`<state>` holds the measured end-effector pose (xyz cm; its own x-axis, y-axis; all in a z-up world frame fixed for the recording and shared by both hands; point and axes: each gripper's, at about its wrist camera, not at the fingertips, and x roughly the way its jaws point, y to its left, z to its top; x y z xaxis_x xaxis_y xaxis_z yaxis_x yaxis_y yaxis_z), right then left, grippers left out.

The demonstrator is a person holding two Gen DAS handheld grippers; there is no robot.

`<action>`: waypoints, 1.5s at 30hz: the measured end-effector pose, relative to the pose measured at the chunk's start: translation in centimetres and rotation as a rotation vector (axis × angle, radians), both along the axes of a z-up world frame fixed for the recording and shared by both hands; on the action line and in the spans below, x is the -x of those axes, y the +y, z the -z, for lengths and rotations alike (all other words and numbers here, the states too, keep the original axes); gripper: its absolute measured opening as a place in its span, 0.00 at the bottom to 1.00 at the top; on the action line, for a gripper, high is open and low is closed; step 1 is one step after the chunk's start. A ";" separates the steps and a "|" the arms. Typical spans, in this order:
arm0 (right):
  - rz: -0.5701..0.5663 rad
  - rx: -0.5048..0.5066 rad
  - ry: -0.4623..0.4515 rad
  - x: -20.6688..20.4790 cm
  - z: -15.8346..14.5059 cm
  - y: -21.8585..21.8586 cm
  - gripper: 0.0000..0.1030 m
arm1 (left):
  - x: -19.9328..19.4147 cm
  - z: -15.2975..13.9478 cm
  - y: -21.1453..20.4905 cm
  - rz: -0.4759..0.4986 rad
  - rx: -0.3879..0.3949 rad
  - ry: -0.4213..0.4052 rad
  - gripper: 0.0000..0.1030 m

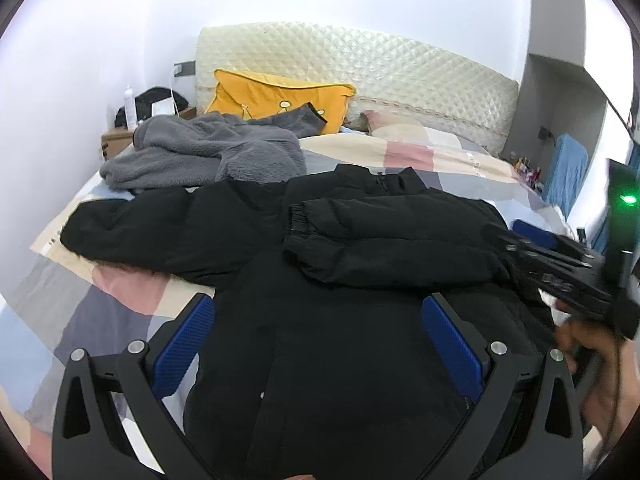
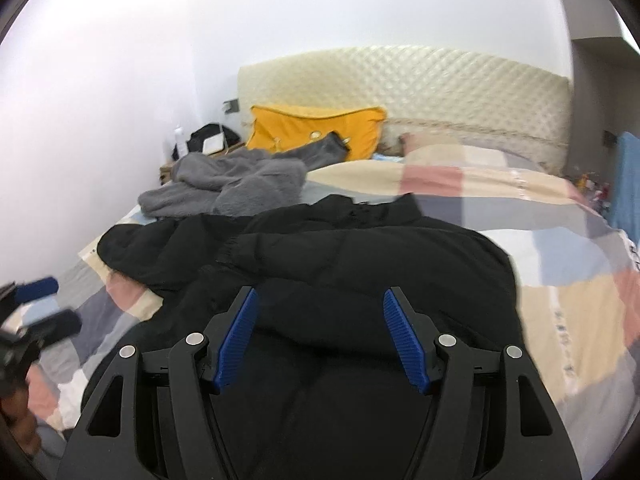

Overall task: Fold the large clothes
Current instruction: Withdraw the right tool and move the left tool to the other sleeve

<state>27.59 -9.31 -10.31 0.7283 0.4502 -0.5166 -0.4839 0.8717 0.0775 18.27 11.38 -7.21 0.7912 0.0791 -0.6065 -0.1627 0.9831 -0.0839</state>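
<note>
A black puffy jacket (image 1: 360, 340) (image 2: 360, 264) lies spread on the bed. One sleeve (image 1: 392, 240) is folded across its chest with the elastic cuff (image 1: 298, 220) near the middle. The other sleeve (image 1: 120, 228) stretches out to the left. My left gripper (image 1: 318, 300) stands wide open above the jacket's lower body, its blue pads (image 1: 184, 344) clear of the cloth. My right gripper (image 2: 322, 290) is open over the jacket too, with nothing pinched; it also shows at the right edge (image 1: 560, 256) of the left wrist view.
A grey fleece garment (image 1: 200, 152) is heaped behind the jacket, by a yellow pillow (image 1: 280, 96) and the quilted headboard (image 1: 360, 64). The checked bedspread (image 2: 540, 280) lies bare on the right. A nightstand (image 1: 116, 136) stands at the far left, with blue cloth (image 1: 568, 172) on the right.
</note>
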 end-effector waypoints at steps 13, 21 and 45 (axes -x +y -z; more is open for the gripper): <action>0.132 -0.019 -0.035 7.3 -1.7 -9.1 0.64 | 2.1 -0.8 -4.2 0.076 0.026 -0.043 1.00; 0.172 -0.058 -0.032 10.6 -1.0 -12.2 0.66 | 2.4 1.0 -6.2 0.095 -0.006 -0.020 1.00; 0.259 -0.013 -0.123 17.5 1.2 -13.7 1.00 | 2.9 3.5 -8.0 0.182 0.004 -0.002 1.00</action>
<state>10.12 -23.05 -11.51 0.8768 0.2470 -0.4125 -0.2518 0.9668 0.0437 15.38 3.35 -10.67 0.7936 -0.0674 -0.6047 0.0178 0.9960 -0.0877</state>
